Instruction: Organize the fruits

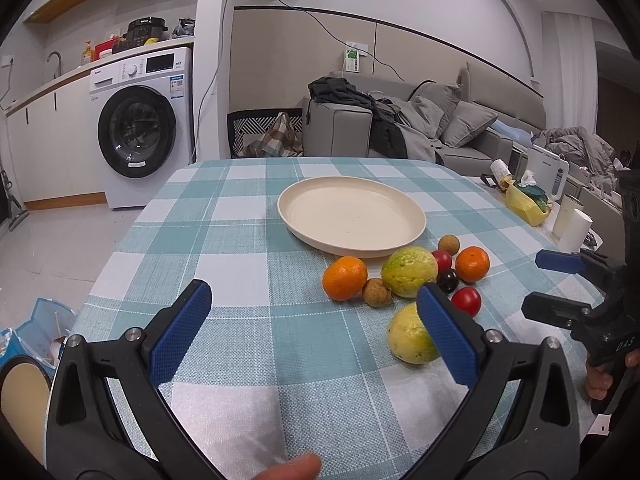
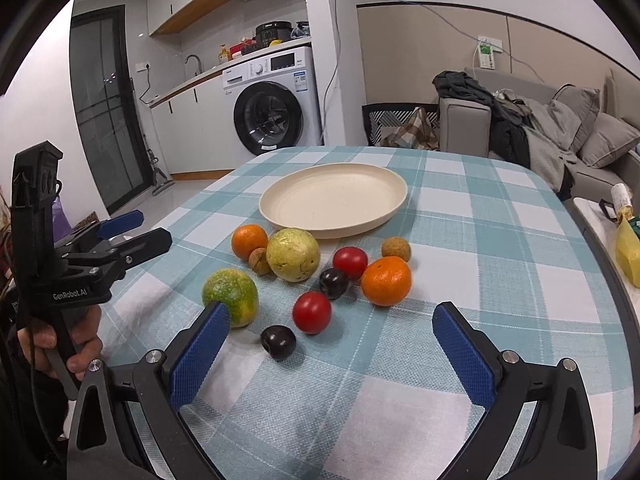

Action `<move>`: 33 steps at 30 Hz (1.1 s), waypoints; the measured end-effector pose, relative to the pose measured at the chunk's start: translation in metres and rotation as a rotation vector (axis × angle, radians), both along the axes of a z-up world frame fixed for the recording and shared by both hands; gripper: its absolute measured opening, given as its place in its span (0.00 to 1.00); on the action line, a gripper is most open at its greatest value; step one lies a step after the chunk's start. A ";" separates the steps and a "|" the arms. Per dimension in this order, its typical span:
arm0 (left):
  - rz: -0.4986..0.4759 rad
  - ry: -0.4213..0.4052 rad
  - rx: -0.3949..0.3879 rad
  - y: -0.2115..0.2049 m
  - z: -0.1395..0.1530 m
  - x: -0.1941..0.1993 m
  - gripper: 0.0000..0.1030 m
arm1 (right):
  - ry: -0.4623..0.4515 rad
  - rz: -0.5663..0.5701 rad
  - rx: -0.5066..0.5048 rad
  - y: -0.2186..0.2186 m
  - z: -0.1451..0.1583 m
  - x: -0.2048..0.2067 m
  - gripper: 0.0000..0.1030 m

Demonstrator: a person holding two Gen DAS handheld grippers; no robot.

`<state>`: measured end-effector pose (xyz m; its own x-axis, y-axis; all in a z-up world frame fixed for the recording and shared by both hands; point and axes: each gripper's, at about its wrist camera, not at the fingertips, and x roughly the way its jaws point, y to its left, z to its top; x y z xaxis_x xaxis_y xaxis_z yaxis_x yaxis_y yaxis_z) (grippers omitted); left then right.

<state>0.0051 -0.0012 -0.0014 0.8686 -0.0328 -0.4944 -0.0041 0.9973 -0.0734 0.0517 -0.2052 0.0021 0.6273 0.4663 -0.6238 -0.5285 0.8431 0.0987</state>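
Fruits [image 2: 304, 272] cluster just beside the plate [image 2: 280, 216] rim; left gripper [image 1: 314, 320] and right gripper [image 2: 330, 330] hover spread.

- A cream plate [image 2: 334, 200], round and shallow, is set upright toward the far edge of the tabletop; nothing lies in it.
- Two oranges [image 2: 249, 241] [image 2: 386, 280] are placed on the near side of the plate, well apart.
- A pale yellow-green guava [image 2: 293, 254] is seen just beside the left orange; a greener one [image 2: 230, 296] lies nearer the left edge.
- Two brown longans [image 2: 259, 261] [image 2: 396, 249] are found, one wedged between the left orange and the guava.
- Two red tomatoes [image 2: 350, 262] [image 2: 311, 312] and two dark plums [image 2: 333, 283] [image 2: 279, 342] are scattered in the middle of the group.
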 end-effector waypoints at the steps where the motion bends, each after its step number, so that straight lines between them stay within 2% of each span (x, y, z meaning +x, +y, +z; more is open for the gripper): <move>1: -0.009 0.008 -0.004 0.000 -0.001 0.001 0.99 | 0.007 0.003 0.003 0.001 0.001 0.000 1.00; 7: -0.039 0.011 0.006 -0.008 -0.001 0.000 0.95 | 0.050 0.024 0.006 0.007 0.000 0.005 0.99; 14: -0.072 0.036 -0.002 -0.012 -0.001 0.001 0.95 | 0.115 0.058 -0.026 0.017 -0.009 0.008 0.88; 18: -0.088 0.063 0.011 -0.017 -0.004 0.003 0.95 | 0.168 0.068 -0.031 0.020 -0.019 0.012 0.74; 27: -0.149 0.126 0.017 -0.031 -0.014 0.010 0.95 | 0.219 0.097 -0.074 0.031 -0.036 0.010 0.51; 33: -0.172 0.171 0.019 -0.039 -0.021 0.018 0.95 | 0.246 0.107 -0.076 0.035 -0.039 0.011 0.44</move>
<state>0.0227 -0.0405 -0.0225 0.7548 -0.1622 -0.6356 0.1549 0.9856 -0.0676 0.0625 -0.1702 -0.0370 0.4025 0.4674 -0.7871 -0.5827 0.7940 0.1735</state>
